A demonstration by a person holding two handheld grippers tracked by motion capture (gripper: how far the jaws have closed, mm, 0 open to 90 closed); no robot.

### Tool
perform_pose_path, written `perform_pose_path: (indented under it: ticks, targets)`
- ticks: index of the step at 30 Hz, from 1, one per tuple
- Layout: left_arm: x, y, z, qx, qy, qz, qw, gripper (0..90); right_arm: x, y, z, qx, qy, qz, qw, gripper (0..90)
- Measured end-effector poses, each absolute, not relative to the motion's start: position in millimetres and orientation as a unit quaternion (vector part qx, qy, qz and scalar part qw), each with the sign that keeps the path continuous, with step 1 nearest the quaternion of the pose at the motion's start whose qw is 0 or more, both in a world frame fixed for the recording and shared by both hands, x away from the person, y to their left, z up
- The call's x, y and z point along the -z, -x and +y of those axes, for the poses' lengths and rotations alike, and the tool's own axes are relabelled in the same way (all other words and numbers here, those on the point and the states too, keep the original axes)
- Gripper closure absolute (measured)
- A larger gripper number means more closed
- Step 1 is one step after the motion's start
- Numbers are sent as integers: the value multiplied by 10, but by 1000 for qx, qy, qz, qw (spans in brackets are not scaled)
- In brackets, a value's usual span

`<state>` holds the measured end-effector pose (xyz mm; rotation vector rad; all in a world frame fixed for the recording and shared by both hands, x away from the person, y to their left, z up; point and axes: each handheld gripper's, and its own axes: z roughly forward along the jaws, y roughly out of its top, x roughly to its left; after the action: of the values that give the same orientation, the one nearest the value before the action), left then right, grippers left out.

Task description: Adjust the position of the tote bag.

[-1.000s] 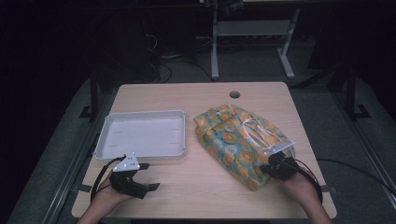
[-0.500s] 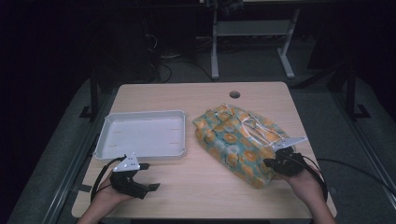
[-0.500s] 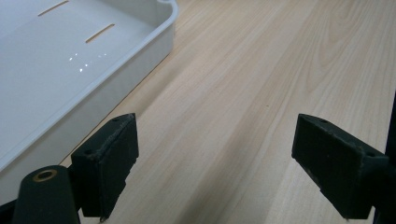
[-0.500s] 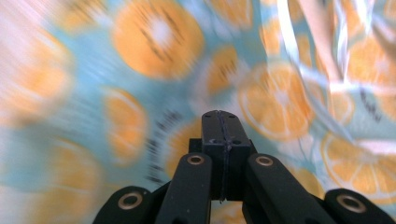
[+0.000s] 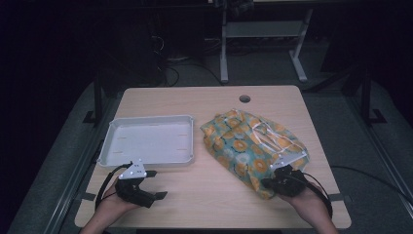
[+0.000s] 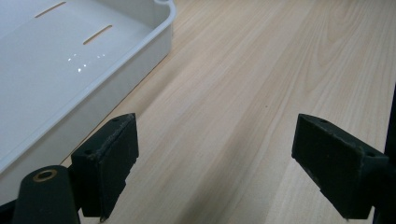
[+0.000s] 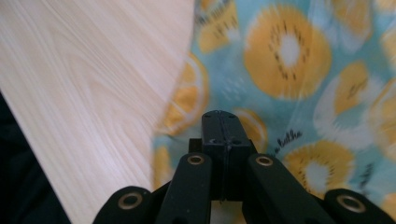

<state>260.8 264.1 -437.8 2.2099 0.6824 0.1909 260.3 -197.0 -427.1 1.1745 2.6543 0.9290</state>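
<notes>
1. In the high view, the right gripper (image 5: 273,181) is seen at the near right of the table, its jaws brought together at the near corner of a turquoise fabric bag printed with orange citrus slices (image 5: 246,141); whether fabric is pinched there cannot be told from this height. The left gripper (image 5: 155,184) is held at the near left with its jaws spread apart and nothing between them, just in front of a shallow white rectangular plastic tray (image 5: 146,158).
2. In the same view, the light wooden table (image 5: 204,102) is shown with a round cable hole (image 5: 244,98) near its far edge. The bag lies right of centre, beside the tray but apart from it. A dark room with a grey floor and a metal stand (image 5: 263,39) is made out behind.
3. In the left gripper view, the two black pads (image 6: 109,163) are seen wide apart over bare wood grain (image 6: 233,93), and the tray's rounded corner (image 6: 161,28) and two slots in its floor are shown close up, which the high view leaves faint.
4. In the right gripper view, the jaws are seen pressed flat together above the bag's printed cloth (image 7: 289,56), with the table edge (image 7: 93,93) to their left. No cloth can be made out between the pads. Small dark lettering on the fabric (image 7: 289,137) is caught here.
</notes>
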Motion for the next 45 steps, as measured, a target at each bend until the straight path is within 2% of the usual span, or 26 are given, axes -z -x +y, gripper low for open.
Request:
perform_pose_path:
  ticks: [8,15,23,31,45]
  targets:
    - [4386,-2611,2624,-72,-875,268,397,142,4484,-2677,-1923,-271,-384,882,28,900]
    - [4383,-2612,2627,-73,-874,270,396,142,4512,-2696,-1916,-263,-383,885,26,900]
    - [4382,-2608,2625,-72,-874,270,398,142,4483,-2713,-2077,-234,-390,889,49,900]
    - [4384,-2606,2601,-70,-874,269,398,142,4492,-2880,-2434,-229,-421,874,76,900]
    - [4344,-2636,2525,-68,-874,265,401,142,4461,-2852,-2523,-267,-419,863,92,881]
